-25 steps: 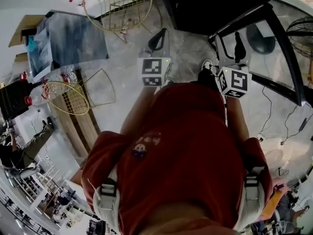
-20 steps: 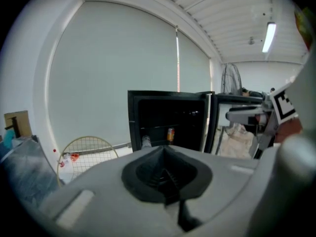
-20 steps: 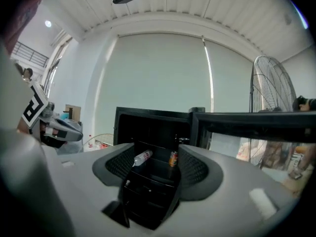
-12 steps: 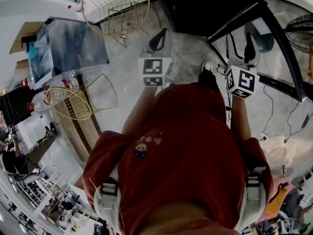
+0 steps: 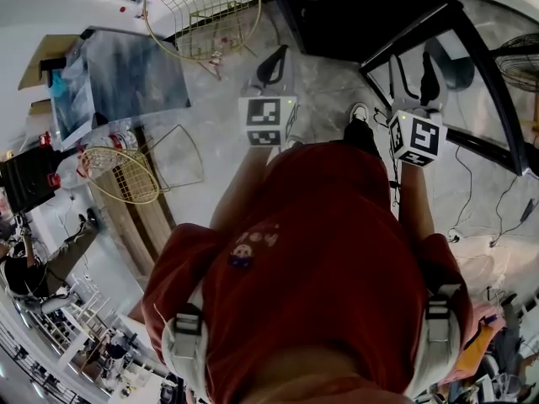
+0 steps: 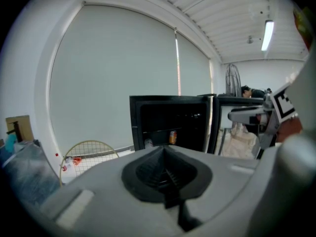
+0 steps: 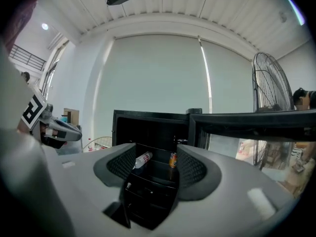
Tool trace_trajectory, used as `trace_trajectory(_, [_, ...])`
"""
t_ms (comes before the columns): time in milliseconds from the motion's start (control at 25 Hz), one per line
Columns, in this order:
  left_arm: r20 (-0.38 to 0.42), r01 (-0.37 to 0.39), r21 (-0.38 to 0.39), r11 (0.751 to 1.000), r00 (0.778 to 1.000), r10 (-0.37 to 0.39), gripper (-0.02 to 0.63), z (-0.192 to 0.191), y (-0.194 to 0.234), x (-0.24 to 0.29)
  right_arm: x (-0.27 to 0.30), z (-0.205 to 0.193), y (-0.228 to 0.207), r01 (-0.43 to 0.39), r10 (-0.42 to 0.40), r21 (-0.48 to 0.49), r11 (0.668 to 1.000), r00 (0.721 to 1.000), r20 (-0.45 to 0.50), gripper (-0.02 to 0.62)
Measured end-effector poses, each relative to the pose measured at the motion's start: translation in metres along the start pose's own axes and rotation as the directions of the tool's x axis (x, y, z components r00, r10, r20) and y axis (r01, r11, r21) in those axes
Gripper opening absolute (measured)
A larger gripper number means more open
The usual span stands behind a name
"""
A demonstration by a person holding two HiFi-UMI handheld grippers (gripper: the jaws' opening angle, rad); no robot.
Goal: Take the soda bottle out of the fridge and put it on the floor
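- The soda bottle [image 7: 143, 159] is inside the fridge [image 7: 148, 116], far ahead of us. It is a clear plastic cylinder with a white label, lying tilted on a dark shelf.
- One orange can [image 7: 173, 160] stands upright just right of the bottle.
- The fridge is a black, boxy cabinet, and its dark-framed glass door [image 7: 247, 120] is swung open to the right.
- The right gripper [image 7: 155, 166] has smooth grey shells and black ribbed pads. Its jaws have just closed a little but stand apart, pressing on nothing. We see the bottle and can far off through the gap.
- The left gripper [image 6: 165, 168] has its two ribbed pads together and holds nothing.
- We count two marker cubes, white with black squares: the left cube [image 5: 268, 123] and the right cube [image 5: 417, 137].
- The floor [image 5: 328, 91] is grey and marbled.
- Two round baskets of thin yellowish wire mesh are at the left: the far basket [image 5: 202, 7] and the near basket [image 5: 114, 171].
- One fan [image 7: 269, 98] with a round wire cage stands right of the door.
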State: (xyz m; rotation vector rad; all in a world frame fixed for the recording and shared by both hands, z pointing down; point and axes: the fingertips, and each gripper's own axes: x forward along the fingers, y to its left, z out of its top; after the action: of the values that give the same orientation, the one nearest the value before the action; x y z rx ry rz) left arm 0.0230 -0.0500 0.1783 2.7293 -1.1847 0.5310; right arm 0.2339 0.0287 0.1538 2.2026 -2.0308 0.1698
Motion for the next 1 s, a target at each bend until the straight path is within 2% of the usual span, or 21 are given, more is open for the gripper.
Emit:
trace_trajectory(120, [0.000, 0.000, 0.000, 1.000, 1.000, 0.000, 0.000, 0.000, 0.000, -0.002, 0.000, -0.001, 0.004, -0.012, 0.012, -0.011, 1.000, 1.000, -0.003, 0.254])
trace_trajectory(480, [0.008, -0.008, 0.005, 1.000, 1.000, 0.007, 0.000, 0.001, 0.003, -0.006, -0.001, 0.003, 0.021, -0.048, 0.049, -0.029, 0.998, 0.999, 0.018, 0.141])
trace_trajectory(1000, [0.003, -0.049, -0.005, 0.999, 0.999, 0.049, 0.000, -0.004, 0.013, -0.022, 0.003, 0.008, 0.044, -0.122, 0.124, -0.060, 0.991, 0.992, 0.027, 0.033])
